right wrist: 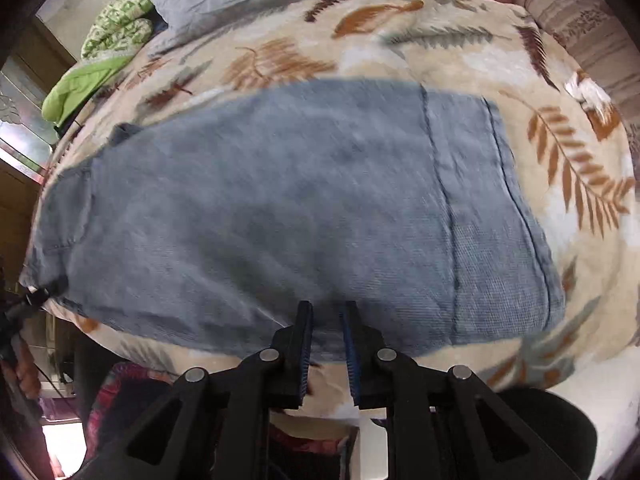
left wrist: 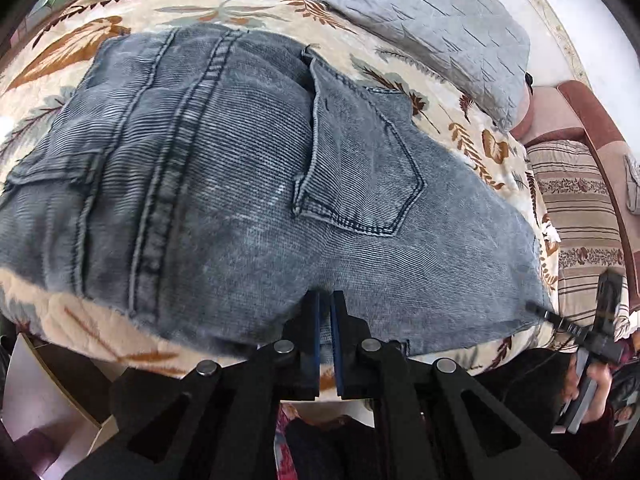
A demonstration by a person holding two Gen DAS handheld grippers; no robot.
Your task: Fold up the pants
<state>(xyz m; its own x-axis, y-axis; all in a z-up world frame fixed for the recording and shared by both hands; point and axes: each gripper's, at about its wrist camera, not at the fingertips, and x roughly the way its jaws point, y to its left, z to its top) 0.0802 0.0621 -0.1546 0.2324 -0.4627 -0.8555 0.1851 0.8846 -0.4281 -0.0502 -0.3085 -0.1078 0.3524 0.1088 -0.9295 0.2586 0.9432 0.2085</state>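
Pants (left wrist: 224, 184) of washed grey-blue denim lie spread across a cream blanket (left wrist: 100, 36) printed with brown and grey leaves, which covers the bed. In the left wrist view the seat faces up: a back pocket (left wrist: 360, 168) with dark double stitching sits right of centre, and a thick seam (left wrist: 176, 152) runs from the far edge toward the camera. The left gripper (left wrist: 328, 312) hangs over the near edge of the denim with its blue-padded fingers (left wrist: 315, 320) drawn almost together, and a thin fold of the cloth rises into the narrow slot between them, so it is pinching the near edge of the pants. In the right wrist view (blurred) the denim fills the middle of the frame, with two dark seam lines (right wrist: 444, 200) running down its right part. The right gripper (right wrist: 328, 320) sits at the near edge as well, its fingers (right wrist: 306, 328) nearly closed with a slim gap, and cloth appears to pass between the pads, though the blur makes the grip less certain. A grey quilted pillow (left wrist: 432, 28) lies beyond the pants at the far side of the bed, a green patterned quilt (right wrist: 108, 48) is bunched at the far left corner, and a striped cushion (left wrist: 576, 208) rests off the blanket's right side.
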